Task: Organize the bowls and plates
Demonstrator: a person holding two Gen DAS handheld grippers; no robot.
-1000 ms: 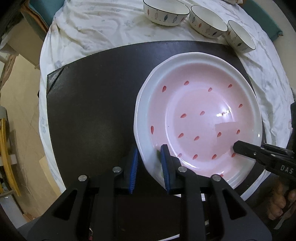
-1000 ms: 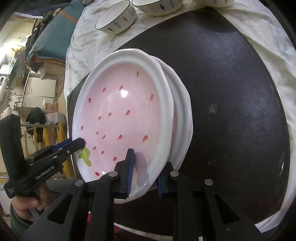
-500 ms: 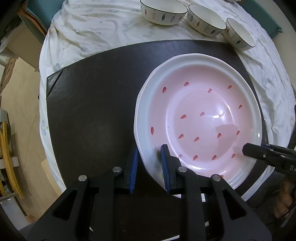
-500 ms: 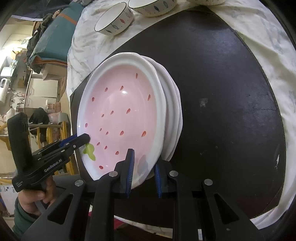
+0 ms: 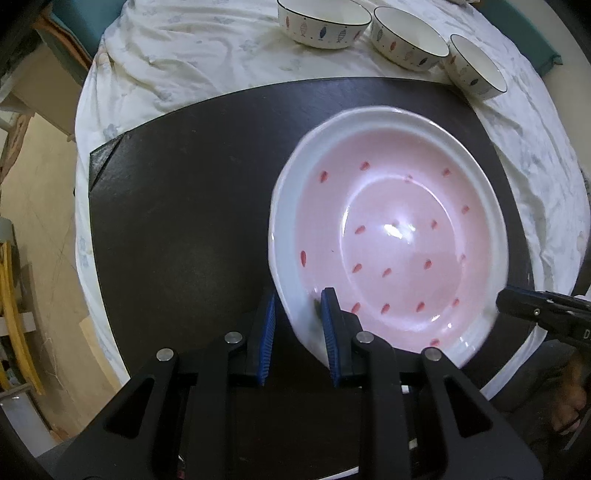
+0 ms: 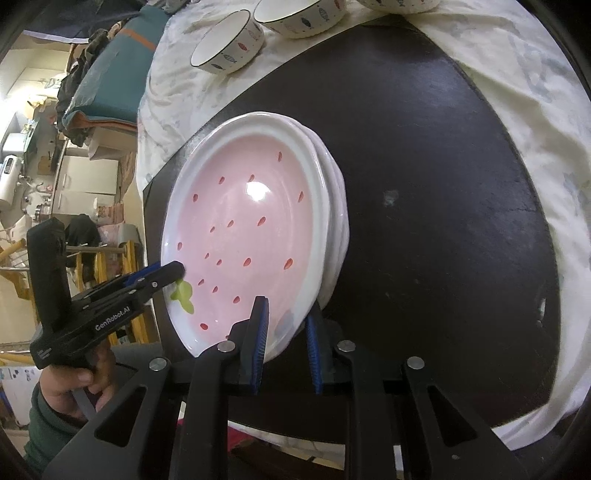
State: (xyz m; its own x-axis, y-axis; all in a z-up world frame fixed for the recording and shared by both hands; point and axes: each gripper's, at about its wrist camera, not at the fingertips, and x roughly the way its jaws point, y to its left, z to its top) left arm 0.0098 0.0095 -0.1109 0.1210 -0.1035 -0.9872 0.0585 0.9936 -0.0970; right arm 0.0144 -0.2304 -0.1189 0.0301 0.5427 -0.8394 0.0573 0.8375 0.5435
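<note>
A pink plate with red drops and a white rim (image 5: pixel 391 236) lies on top of a stack of like plates (image 6: pixel 338 221) on the dark mat (image 5: pixel 184 206). My left gripper (image 5: pixel 297 321) straddles the plate's near-left rim, one pad under it and one inside, with a small gap. My right gripper (image 6: pixel 286 334) straddles the rim of the stack at the opposite side; it also shows in the left wrist view (image 5: pixel 535 314). The left gripper shows in the right wrist view (image 6: pixel 162 275) at the rim beside a green mark (image 6: pixel 183 295).
Three white bowls with fish patterns (image 5: pixel 323 24) (image 5: pixel 408 40) (image 5: pixel 474 68) stand in a row on the white cloth (image 5: pixel 192 55) behind the mat. Two of them show in the right wrist view (image 6: pixel 229 42) (image 6: pixel 301 16). The table edge drops to the floor at left.
Both grippers have opened a little around the rims. The top plate has settled lower onto the stack. The cameras have pulled back slightly.
</note>
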